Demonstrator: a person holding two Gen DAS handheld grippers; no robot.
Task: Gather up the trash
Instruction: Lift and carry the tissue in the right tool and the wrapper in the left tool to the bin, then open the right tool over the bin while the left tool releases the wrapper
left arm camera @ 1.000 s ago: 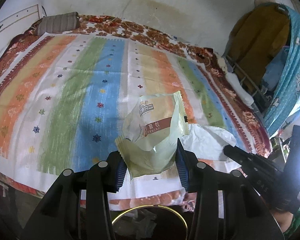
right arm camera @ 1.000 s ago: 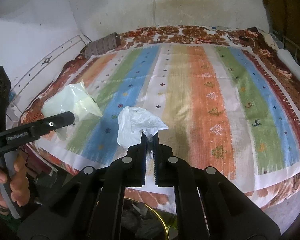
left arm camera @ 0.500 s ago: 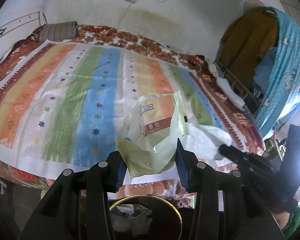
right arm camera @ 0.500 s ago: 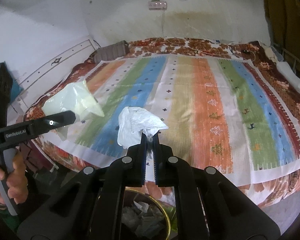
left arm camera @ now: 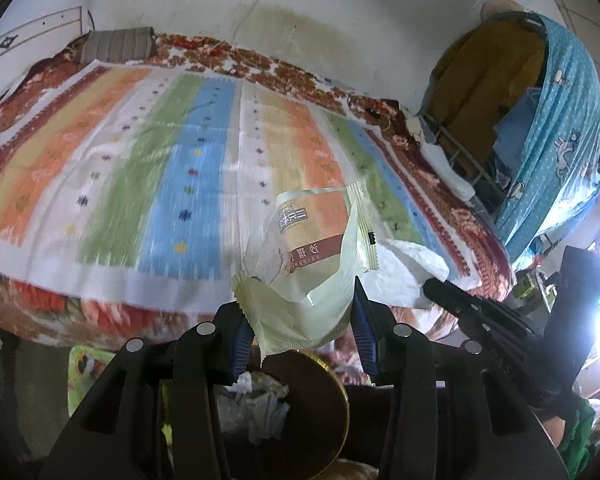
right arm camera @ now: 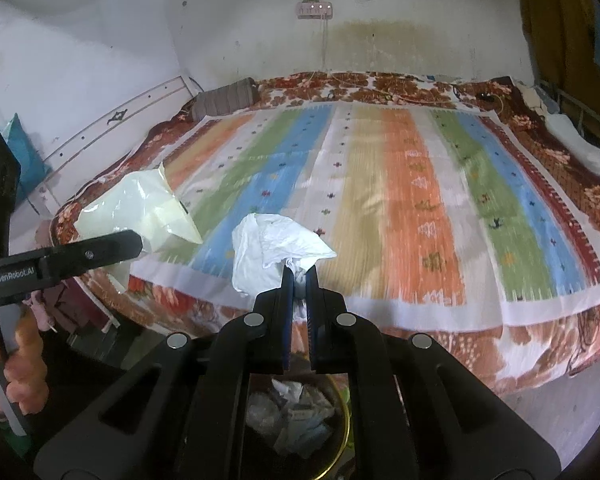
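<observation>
My left gripper (left arm camera: 300,320) is shut on a pale green snack wrapper (left arm camera: 312,264) and holds it in the air above a round gold-rimmed trash bin (left arm camera: 342,396) with crumpled paper inside. My right gripper (right arm camera: 299,280) is shut on a crumpled white tissue (right arm camera: 272,248), also above the trash bin (right arm camera: 340,440). The wrapper (right arm camera: 148,212) and the left gripper (right arm camera: 80,258) show at the left of the right wrist view. The right gripper (left arm camera: 480,312) and the tissue (left arm camera: 416,264) show at the right of the left wrist view.
A bed with a striped colourful sheet (right arm camera: 380,184) fills the view ahead, its near edge just beyond both grippers. A grey-striped pillow (right arm camera: 224,98) lies at the far side. Hanging blue cloth (left arm camera: 556,132) and a metal rack stand at the right.
Both grippers have pulled back from the bed with their loads. The trash bin has come further into view beneath them.
</observation>
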